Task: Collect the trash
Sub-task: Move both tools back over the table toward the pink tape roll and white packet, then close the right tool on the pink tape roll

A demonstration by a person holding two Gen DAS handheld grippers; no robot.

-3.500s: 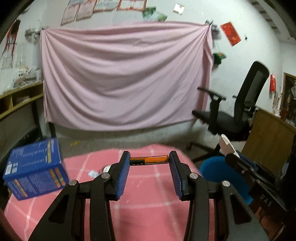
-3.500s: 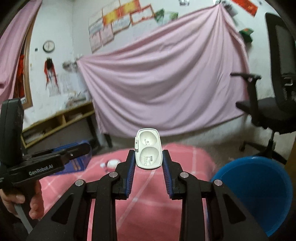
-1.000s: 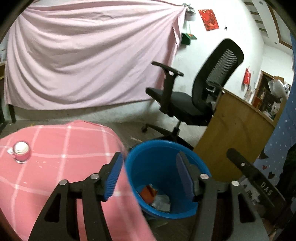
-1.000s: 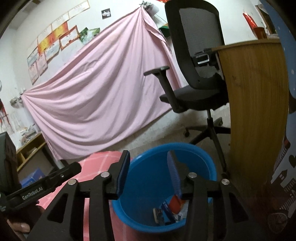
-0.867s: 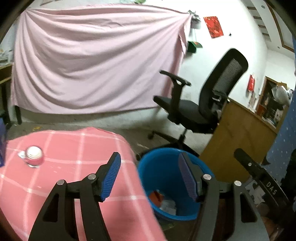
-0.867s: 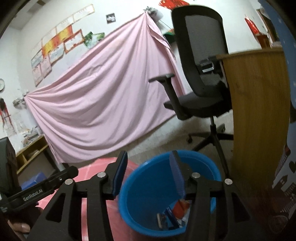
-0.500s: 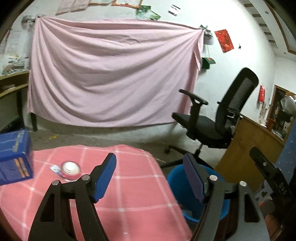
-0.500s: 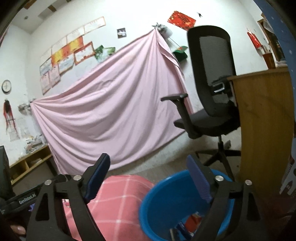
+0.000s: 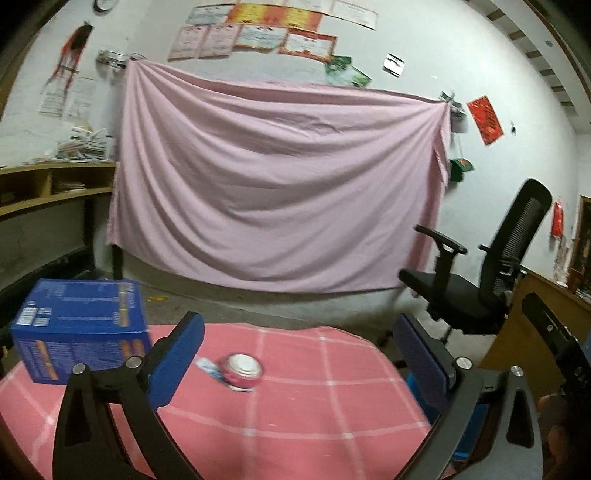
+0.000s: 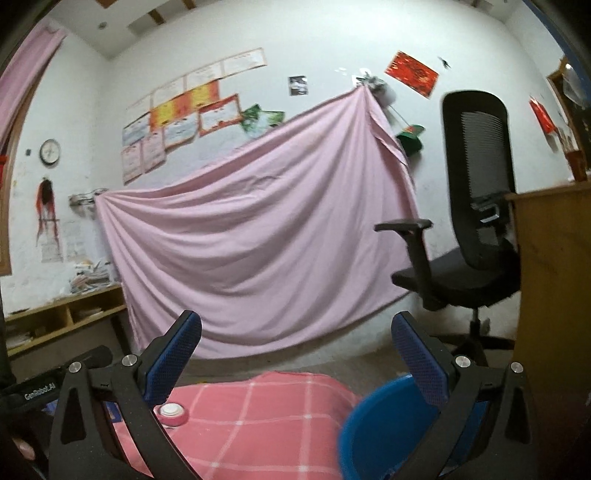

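Ahead of the empty, wide-spread left gripper [image 9: 299, 350], whose jaws have just been opening, a short pink can with a silvery lid [image 9: 242, 371] stands upright mid-way across the pink checked tablecloth [image 9: 314, 398], left of centre, nearer it than the likewise gaping right gripper [image 10: 295, 356] by the blue plastic bin [image 10: 384, 424].

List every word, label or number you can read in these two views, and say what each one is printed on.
"GenRobot.AI": on the left gripper, seen in the right wrist view.
Blue box: print too blurred to read.
Wall certificates: too small.
Red wall poster: unreadable.
Wall clock: numerals unreadable.
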